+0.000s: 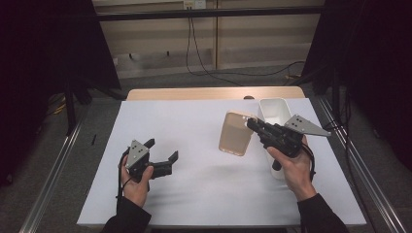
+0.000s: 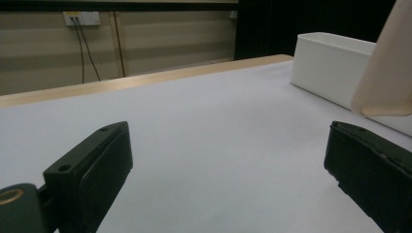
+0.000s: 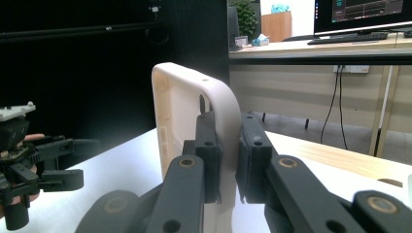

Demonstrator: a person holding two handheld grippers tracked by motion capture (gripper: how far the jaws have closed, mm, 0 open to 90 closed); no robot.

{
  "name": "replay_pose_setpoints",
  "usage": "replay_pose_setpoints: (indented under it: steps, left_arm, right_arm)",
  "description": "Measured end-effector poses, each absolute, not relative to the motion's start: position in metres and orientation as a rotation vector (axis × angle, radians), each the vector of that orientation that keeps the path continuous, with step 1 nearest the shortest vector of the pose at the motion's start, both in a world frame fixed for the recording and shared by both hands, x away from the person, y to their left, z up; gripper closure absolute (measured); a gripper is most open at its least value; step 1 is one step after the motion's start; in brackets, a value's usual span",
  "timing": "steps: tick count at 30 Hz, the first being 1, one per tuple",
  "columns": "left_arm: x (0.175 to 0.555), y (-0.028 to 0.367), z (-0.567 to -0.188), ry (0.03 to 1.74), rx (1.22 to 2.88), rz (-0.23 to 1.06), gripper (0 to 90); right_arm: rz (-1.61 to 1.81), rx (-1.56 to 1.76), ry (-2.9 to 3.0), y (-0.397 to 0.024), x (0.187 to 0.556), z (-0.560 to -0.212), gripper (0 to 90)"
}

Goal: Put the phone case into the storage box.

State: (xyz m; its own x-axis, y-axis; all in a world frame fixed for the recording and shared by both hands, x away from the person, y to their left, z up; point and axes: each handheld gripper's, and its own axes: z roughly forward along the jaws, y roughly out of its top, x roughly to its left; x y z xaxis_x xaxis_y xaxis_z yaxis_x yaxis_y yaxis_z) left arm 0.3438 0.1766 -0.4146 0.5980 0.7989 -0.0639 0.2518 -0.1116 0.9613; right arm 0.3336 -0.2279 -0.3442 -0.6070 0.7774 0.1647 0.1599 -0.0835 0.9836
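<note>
A beige plastic lid point(image 1: 235, 133) hangs tilted above the white table cover, held up by its right rim. My right gripper point(image 1: 251, 124) is shut on that rim; in the right gripper view both jaws pinch the lid's rounded edge point(image 3: 221, 104). Just right of it stands a long white bin point(image 1: 274, 109), also seen in the left gripper view point(image 2: 330, 65) behind the lid's corner point(image 2: 388, 73). My left gripper point(image 1: 162, 151) sits low over the table at the left, open, with nothing between its jaws. The right gripper view catches that left gripper far off point(image 3: 73, 162).
A white cover point(image 1: 194, 145) spreads over the table, with a wooden strip point(image 1: 214, 93) at the far edge. Black curtains hang at both sides, and cables run down the back wall. Metal rails flank the table.
</note>
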Motion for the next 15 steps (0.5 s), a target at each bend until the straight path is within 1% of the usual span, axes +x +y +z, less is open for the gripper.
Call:
replay_pose_setpoints:
  steps: [3,6,15]
  left_arm:
    - [0.339,0.183,-0.415,0.893,1.629,0.584,3.5]
    - [0.334,0.19,-0.415,0.891,1.609,0.555,3.5]
    - [0.32,0.206,-0.422,0.877,1.627,0.581,2.7]
  right_arm:
    - [1.728,1.003,1.72,-0.231,0.333,-0.341,81.3]
    - [1.734,0.993,1.705,-0.236,0.333,-0.335,81.3]
    - [1.753,0.987,1.644,-0.258,0.333,-0.319,81.3]
